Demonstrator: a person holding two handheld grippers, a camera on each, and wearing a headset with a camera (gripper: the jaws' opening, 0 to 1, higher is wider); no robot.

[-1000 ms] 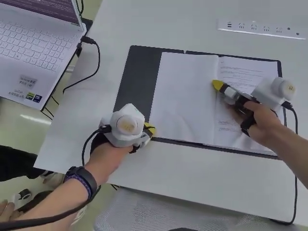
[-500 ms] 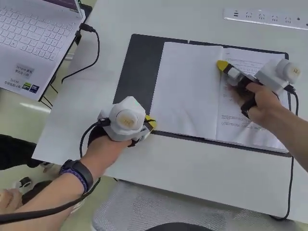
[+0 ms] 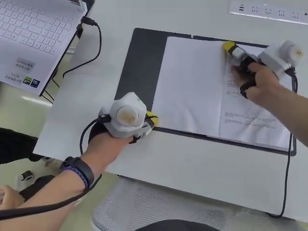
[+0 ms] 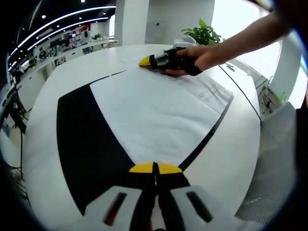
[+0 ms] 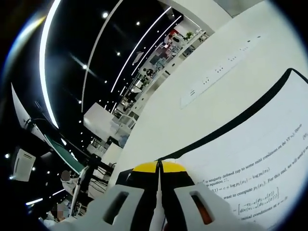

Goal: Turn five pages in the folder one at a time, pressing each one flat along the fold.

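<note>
Two hand-held grippers work an open folder (image 3: 137, 67) lying on a white table (image 3: 192, 168), its black cover spread across the centre of the head view. The left gripper (image 3: 150, 118) sits at the folder's near edge, toward the lower left of the frame. Its yellow-tipped jaws are pressed together with nothing seen between them, by the bottom corner of the blank page (image 3: 190, 82). The right gripper (image 3: 228, 46) is at the upper right, with its tips down at the top of the fold (image 3: 222, 91), where the blank page meets the printed page (image 3: 250, 115). Its jaws are likewise closed tight, and the person's hand is wrapped around its body.

From the left gripper view, the closed tips rest at the bottom centre where white paper meets black cover. The other gripper shows at the top centre, held low over the far side of the sheet, and a potted plant (image 4: 204, 34) stands behind it. From the right gripper view, the joined yellow tips sit at the bottom centre beside lines of printed text, close to the folder's dark upper border.

An open laptop (image 3: 29, 38) fills the upper left corner of the head view, with a black cable (image 3: 99, 41) looping from its side. A white power strip (image 3: 269, 10) lies along the top right. A grey chair (image 3: 144, 207) shows at the bottom edge, and a dark wristband (image 3: 79, 168) circles the left wrist.
</note>
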